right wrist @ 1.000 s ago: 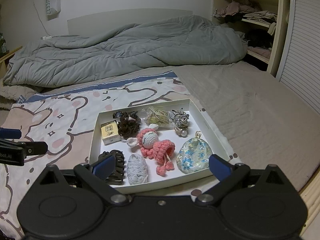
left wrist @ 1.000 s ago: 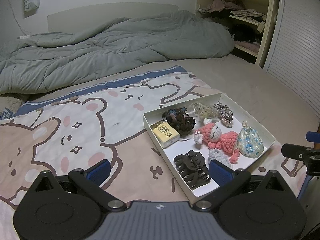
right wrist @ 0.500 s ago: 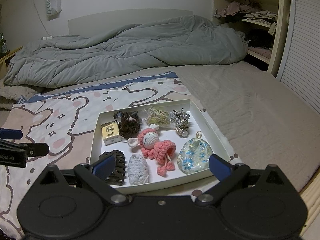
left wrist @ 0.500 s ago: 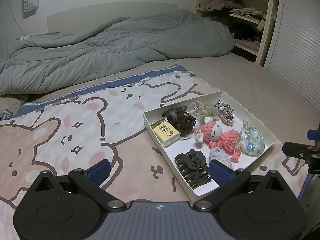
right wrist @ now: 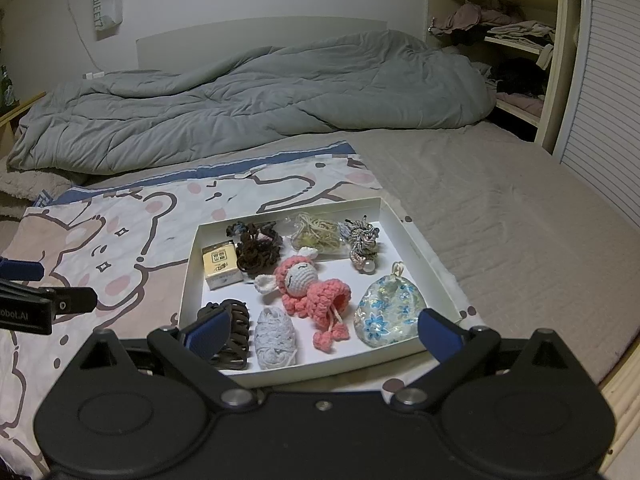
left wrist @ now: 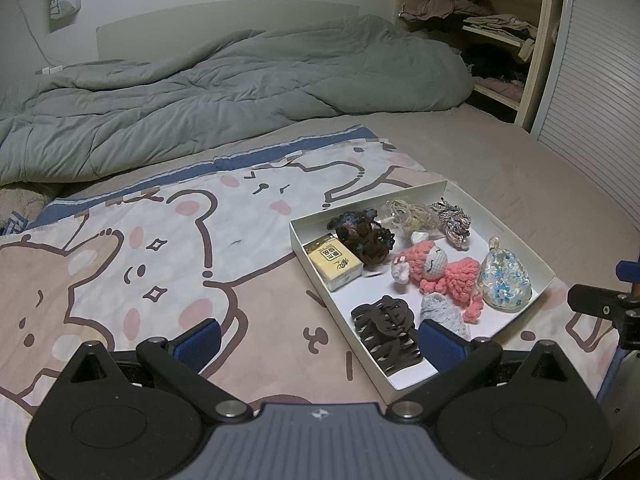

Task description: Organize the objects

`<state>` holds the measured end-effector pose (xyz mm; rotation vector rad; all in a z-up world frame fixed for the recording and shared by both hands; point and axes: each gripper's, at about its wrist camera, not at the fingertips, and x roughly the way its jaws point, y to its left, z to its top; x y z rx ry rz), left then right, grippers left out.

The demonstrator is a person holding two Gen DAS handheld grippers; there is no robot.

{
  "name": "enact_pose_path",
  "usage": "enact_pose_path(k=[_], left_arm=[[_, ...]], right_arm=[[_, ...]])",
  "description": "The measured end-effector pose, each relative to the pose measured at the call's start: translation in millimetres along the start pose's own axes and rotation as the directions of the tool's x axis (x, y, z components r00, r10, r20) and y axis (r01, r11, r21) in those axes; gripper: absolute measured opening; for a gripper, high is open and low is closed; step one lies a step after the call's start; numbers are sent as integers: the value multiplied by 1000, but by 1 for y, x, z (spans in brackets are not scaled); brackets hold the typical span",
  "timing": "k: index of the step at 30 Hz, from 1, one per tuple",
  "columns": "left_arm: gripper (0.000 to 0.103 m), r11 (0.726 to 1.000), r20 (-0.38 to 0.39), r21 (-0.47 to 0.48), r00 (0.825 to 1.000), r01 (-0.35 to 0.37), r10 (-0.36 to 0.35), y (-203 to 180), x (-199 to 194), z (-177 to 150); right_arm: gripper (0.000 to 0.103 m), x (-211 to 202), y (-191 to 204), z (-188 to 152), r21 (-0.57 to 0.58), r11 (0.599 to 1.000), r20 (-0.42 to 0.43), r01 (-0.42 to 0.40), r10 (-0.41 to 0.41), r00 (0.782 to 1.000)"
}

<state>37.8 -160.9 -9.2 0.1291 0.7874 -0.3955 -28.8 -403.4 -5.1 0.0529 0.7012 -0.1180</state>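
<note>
A shallow white box (right wrist: 416, 240) (left wrist: 516, 240) lies on a cartoon-bear blanket on the bed. Inside it are a pink crochet doll (right wrist: 312, 292) (left wrist: 444, 270), a floral pouch (right wrist: 390, 312) (left wrist: 506, 280), a black hair claw (right wrist: 236, 336) (left wrist: 386, 334), a grey yarn bundle (right wrist: 276, 336), a yellow packet (right wrist: 220, 264) (left wrist: 334, 260), dark scrunchies (right wrist: 256, 252) (left wrist: 366, 236), pale hair ties (right wrist: 316, 232) and a braided cord (right wrist: 362, 240). My right gripper (right wrist: 322, 330) hovers open over the box's near edge. My left gripper (left wrist: 320, 338) hangs open at the box's left side, holding nothing.
A rumpled grey duvet (right wrist: 240, 104) covers the far half of the bed. The bear blanket (left wrist: 140, 248) spreads left of the box. A shelf with folded clothes (right wrist: 512, 32) and a slatted door (right wrist: 608, 100) stand at the right. The bed's wooden edge (right wrist: 624, 392) runs near right.
Both views shifted only slightly; the box sits a touch further from the left gripper. Nothing was gripped or released.
</note>
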Motion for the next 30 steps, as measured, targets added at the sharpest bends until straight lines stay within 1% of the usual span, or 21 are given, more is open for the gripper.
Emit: enact_pose_path(k=[30], left_arm=[[103,1000,-10,6,1000,-7,7,-1,1,-1]], right_arm=[[101,2,1,-2,-7,1000,-5,-6,6,1000]])
